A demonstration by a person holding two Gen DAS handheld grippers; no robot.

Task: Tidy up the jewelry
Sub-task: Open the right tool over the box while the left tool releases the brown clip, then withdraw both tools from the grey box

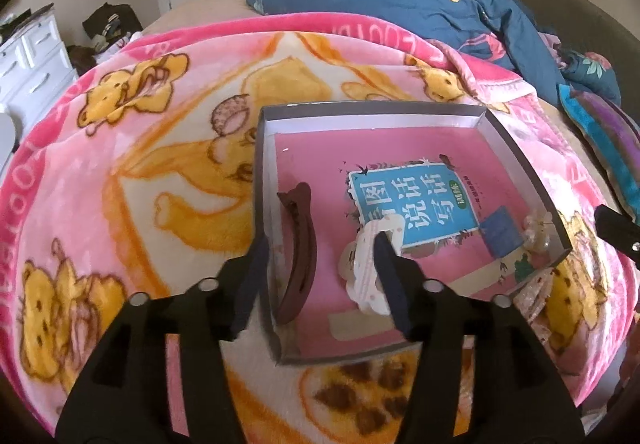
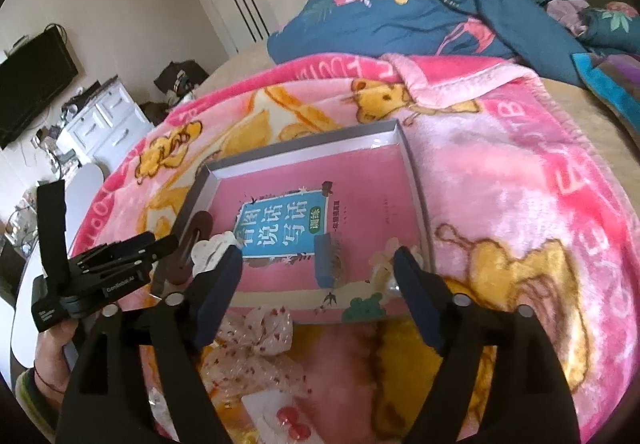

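Brown clip (image 1: pixel 298 256) and white clip (image 1: pixel 370 264) in box (image 1: pixel 520 160)

The right hand-held gripper (image 2: pixel 318 262) hangs with its jaws apart over the near edge of a shallow tray (image 2: pixel 304 156) on a pink cartoon blanket (image 2: pixel 520 180). Inside lie a pink book (image 2: pixel 280 222), a blue comb (image 2: pixel 326 262) and a brown hair clip (image 2: pixel 188 256). A sheer dotted bow (image 2: pixel 260 332) lies on the blanket just before the tray.

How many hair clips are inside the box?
3: brown clip at the box's left wall, white clip beside it, pale flower clip at the right wall. More may be hidden.
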